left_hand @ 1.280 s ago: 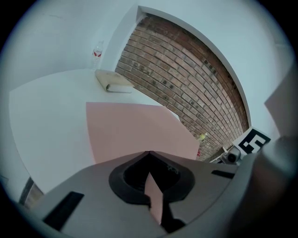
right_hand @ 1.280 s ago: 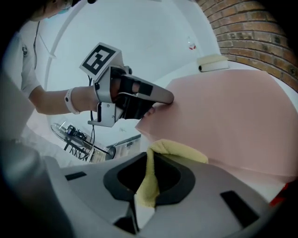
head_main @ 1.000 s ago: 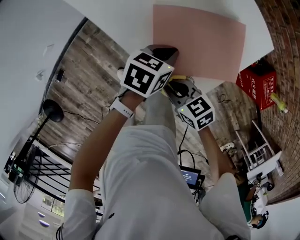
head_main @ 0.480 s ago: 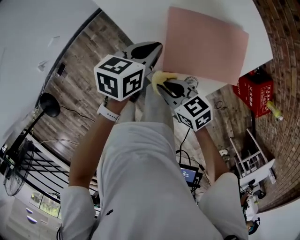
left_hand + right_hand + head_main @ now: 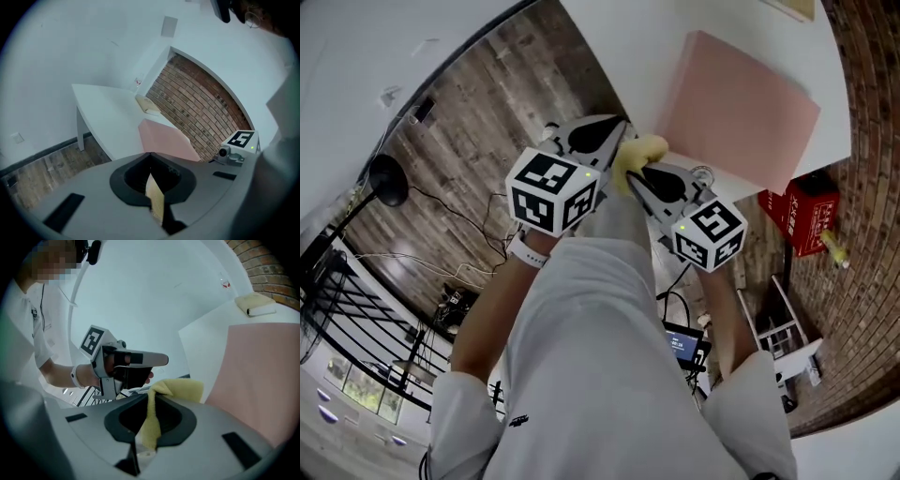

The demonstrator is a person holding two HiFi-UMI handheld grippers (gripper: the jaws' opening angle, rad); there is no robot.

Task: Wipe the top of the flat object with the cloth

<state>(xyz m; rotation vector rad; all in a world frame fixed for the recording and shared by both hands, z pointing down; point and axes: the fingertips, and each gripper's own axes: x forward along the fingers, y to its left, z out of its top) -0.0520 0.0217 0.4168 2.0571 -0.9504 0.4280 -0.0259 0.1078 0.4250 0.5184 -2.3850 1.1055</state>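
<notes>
A pink flat sheet [image 5: 741,112] lies on the white table [image 5: 619,47], near its edge; it also shows in the gripper views [image 5: 166,140] [image 5: 262,376]. My right gripper [image 5: 630,172] is shut on a yellow cloth [image 5: 639,152], which bunches out past the jaws [image 5: 180,387]. It hangs just off the table edge, short of the sheet. My left gripper [image 5: 614,127] is beside it on the left, jaws shut, apart from the cloth. In its own view a thin tan strip [image 5: 154,201] sits in the seam of the left gripper [image 5: 150,157]; I cannot tell what it is.
A folded cream item [image 5: 255,303] lies at the table's far end by the brick wall [image 5: 201,103]. Below on the wooden floor [image 5: 478,122] are a red box [image 5: 797,211], a white stool [image 5: 783,333], a lit screen [image 5: 680,342] and a black stand [image 5: 380,178].
Both grippers have dropped lower in the head view and drawn off the sheet toward the table edge. The yellow cloth now shows as a fuller bunch at the right gripper's tip.
</notes>
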